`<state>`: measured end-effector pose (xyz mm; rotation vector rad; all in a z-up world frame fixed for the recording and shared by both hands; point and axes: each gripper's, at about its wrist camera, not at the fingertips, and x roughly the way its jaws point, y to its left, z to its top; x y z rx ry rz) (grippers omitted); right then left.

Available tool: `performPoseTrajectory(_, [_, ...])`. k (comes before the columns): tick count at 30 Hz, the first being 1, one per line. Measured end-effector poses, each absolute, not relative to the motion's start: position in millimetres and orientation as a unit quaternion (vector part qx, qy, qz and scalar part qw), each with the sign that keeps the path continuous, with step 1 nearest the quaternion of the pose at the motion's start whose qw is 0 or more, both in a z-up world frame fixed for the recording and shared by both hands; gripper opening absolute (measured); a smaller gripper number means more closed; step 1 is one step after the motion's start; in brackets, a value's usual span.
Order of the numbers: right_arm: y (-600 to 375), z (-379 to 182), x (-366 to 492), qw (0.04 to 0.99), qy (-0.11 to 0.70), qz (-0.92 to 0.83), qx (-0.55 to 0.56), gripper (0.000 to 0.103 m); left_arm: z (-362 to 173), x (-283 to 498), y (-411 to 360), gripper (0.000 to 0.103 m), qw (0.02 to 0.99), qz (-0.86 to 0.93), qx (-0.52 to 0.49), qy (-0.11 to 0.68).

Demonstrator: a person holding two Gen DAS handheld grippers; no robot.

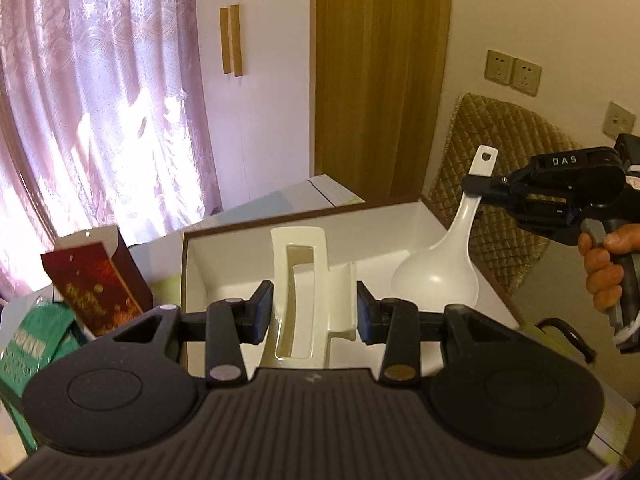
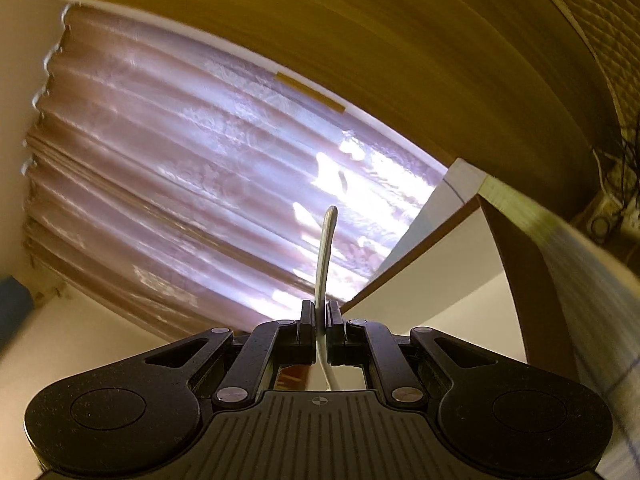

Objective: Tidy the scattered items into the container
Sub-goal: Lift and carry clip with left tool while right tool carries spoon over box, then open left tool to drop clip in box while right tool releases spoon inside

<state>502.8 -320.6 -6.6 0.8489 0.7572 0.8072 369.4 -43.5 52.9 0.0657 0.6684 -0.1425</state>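
Note:
A white cardboard box point(image 1: 200, 256) with a brown rim lies open ahead of me. My left gripper point(image 1: 315, 312) is shut on a cream hair claw clip point(image 1: 308, 280) and holds it over the box's near part. My right gripper point(image 1: 486, 190) is shut on the handle of a white ceramic spoon point(image 1: 440, 268), whose bowl hangs at the box's right wall. In the right wrist view my right gripper point(image 2: 319, 332) pinches the spoon handle point(image 2: 325, 256) edge-on, and the box wall point(image 2: 420, 272) shows to the right.
A dark red paper bag point(image 1: 96, 280) and a green packet point(image 1: 32, 348) stand left of the box. A quilted chair back point(image 1: 504, 184) is behind right. A pink curtain point(image 1: 88, 100) and a wooden door point(image 1: 380, 80) are behind.

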Motion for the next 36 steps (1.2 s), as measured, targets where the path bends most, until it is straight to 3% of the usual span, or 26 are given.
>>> performPoseTrajectory(15, [-244,-81,549,0.778,0.49,0.31,0.241,0.007,-46,476,-28,0.036,0.871,-0.035,0.04,0.488])
performPoseTrajectory(29, [-201,-74,553,0.76,0.527,0.366,0.1,0.007,-78,482,-26,0.037,0.836,-0.021,0.038,0.546])
performPoseTrajectory(30, [-196,-71,551,0.763,0.525,0.369,0.082,0.012,-78,481,-26,0.04,0.836,-0.022,0.037,0.547])
performPoseTrajectory(31, [-191,-69,548,0.764,0.522,0.374,0.061,0.026,-78,480,-25,0.044,0.836,-0.022,0.038,0.547])
performPoseTrajectory(32, [-188,-67,546,0.767,0.521,0.373,0.045,0.076,-77,479,-25,0.045,0.836,-0.02,0.041,0.547])
performPoseTrajectory(33, [-186,-65,543,0.776,0.511,0.367,0.031,0.103,-76,477,-25,0.046,0.837,-0.02,0.045,0.545])
performPoseTrajectory(36, [-179,-57,531,0.791,0.485,0.373,-0.022,0.103,-72,475,-26,0.049,0.837,-0.019,0.046,0.545])
